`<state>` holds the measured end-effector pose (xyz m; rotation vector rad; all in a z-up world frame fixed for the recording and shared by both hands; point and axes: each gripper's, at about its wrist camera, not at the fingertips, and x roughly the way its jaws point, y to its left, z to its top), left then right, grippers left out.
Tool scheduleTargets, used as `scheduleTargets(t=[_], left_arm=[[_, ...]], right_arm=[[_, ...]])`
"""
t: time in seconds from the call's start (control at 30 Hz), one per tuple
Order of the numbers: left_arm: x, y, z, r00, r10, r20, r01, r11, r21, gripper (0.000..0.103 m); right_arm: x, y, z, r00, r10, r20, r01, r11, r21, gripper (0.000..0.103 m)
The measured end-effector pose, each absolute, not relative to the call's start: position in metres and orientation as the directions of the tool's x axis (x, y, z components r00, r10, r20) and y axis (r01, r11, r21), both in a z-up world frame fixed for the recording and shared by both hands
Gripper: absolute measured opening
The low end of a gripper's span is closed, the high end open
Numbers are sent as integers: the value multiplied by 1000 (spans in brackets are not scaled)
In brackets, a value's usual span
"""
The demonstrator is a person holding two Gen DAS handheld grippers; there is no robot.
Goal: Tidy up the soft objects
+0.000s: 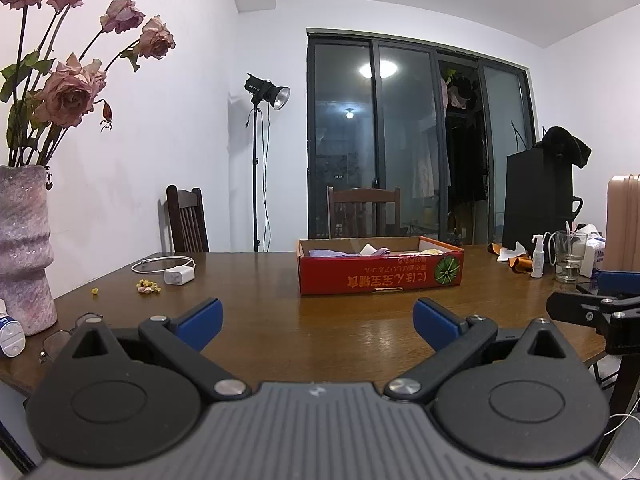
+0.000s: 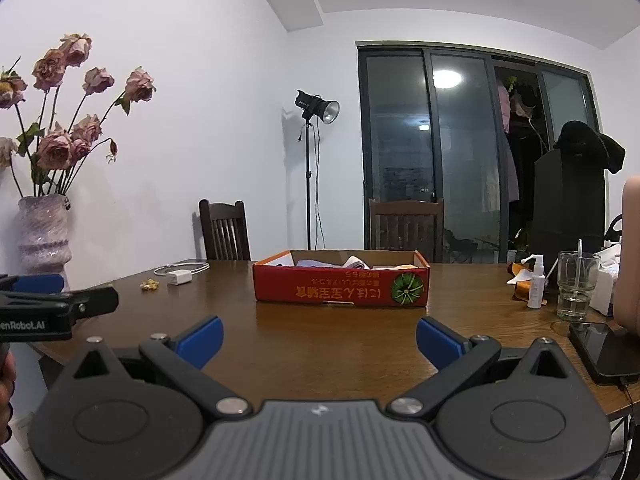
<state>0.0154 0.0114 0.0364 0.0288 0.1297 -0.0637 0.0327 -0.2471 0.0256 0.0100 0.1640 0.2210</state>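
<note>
Left tool (image 1: 318, 322) and right tool (image 2: 320, 340): jaws wide, nothing held. Soft cloths (image 1: 348, 252) lie in the red box (image 1: 380, 276) ahead of both tools, none loose on the tabletop (image 1: 320, 320). Task appears near done, though the box interior is only partly visible.

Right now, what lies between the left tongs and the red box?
Only bare wooden table lies between the open left tongs and the red box; the left wrist view shows it.

Folded cloths (image 1: 344, 252) mostly hidden behind the red cardboard box (image 1: 380, 276) wall (print too small to read); vase (image 1: 22, 248) cut off at frame edge.
</note>
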Motion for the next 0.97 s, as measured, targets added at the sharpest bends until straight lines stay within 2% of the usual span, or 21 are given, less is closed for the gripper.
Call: scheduleTargets(t=[0.53,0.97], left_arm=[[14,11,35,991,-57,-124,61,998,27,103],[10,11,34,994,-78,-76,81,996,40,103]], right_arm=[[33,-257,30,973,179,-144,-178,984,21,103],[33,-255,28,969,196,-152,-195,981,17,103]])
